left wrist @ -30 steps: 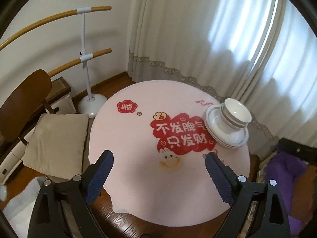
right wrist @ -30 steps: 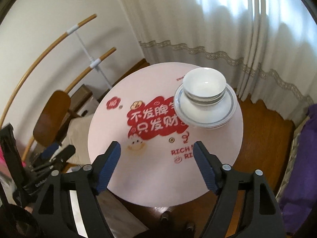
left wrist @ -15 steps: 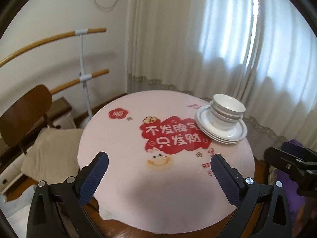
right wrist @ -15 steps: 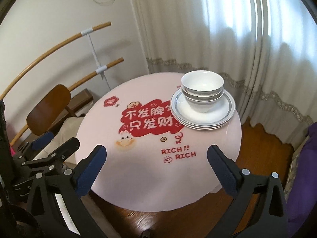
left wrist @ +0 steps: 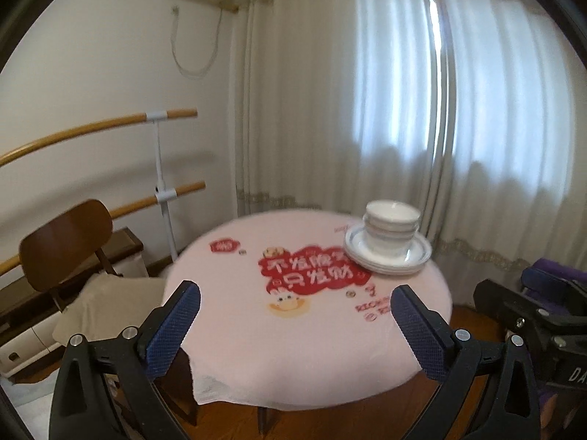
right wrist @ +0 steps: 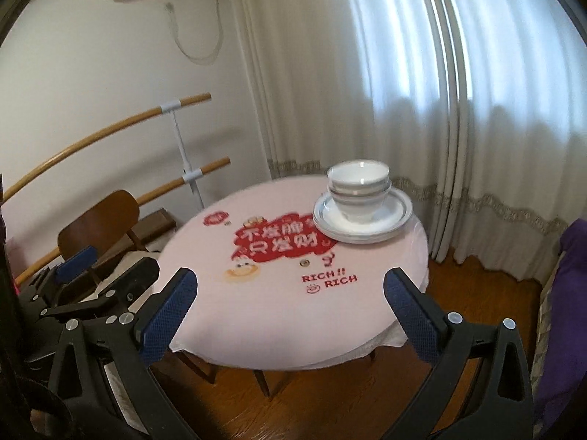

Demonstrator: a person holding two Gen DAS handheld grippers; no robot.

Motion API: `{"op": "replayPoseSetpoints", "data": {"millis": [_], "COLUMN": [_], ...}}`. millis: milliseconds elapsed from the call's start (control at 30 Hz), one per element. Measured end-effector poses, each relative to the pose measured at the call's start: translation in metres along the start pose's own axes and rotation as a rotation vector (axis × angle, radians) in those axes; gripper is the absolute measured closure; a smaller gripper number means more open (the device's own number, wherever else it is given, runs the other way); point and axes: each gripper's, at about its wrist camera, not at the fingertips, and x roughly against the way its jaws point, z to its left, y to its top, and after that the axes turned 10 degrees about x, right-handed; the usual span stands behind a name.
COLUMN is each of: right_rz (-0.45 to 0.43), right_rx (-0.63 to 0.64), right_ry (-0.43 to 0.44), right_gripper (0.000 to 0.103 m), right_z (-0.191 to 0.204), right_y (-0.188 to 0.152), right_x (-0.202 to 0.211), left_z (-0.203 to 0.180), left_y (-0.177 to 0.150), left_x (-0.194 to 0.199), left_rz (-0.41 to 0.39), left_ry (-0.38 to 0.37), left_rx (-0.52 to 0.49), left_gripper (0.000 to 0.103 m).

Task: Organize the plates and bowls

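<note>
The bowls (right wrist: 357, 190) are sitting nested on a stack of plates (right wrist: 363, 220) at the far right edge of the round desk (right wrist: 279, 315), just beside the curtain (right wrist: 422, 91). Both the left gripper (left wrist: 293, 315) and the right gripper (right wrist: 290, 300) are standing with jaws spread wide and nothing between them, well short of the stack, out past the desk's near edge.

Seen from that stack, the risks are looking like these: it is resting so near the desk's rim that a nudge from either gripper could be pushing it off toward the floor. The glazed bowls are probably sliding easily, so a pinch on the top rim may be tipping the whole nest. The loose pink cover (left wrist: 293, 366) could also be dragging the stack if a finger snags it.
</note>
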Motion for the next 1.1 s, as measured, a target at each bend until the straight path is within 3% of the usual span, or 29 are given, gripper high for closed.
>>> {"op": "replayPoseSetpoints", "data": {"millis": [300, 533, 800, 1100], "right_rz": [-0.131, -0.231, -0.307, -0.351], "right_rx": [0.045, 0.066, 0.046, 0.04], "right_ry": [-0.034, -0.062, -0.083, -0.091], "right_gripper": [0.0, 0.0, 0.0, 0.0], "right_z": [0.028, 0.039, 0.038, 0.04], "right_y": [-0.001, -0.006, -0.017, -0.023], "right_x": [0.106, 0.175, 0.222, 0.243], "left_z": [0.001, -0.007, -0.011, -0.01], "left_y": [-0.02, -0.043, -0.067, -0.09], "left_x": [0.126, 0.196, 0.244, 0.271], "left_rz": [-0.149, -0.232, -0.294, -0.336], "left_ry": [-0.009, -0.046, -0.063, -0.055], "left_rx": [0.002, -0.009, -0.023, -0.035], "left_gripper": [0.001, 0.001, 0.001, 0.001]}}
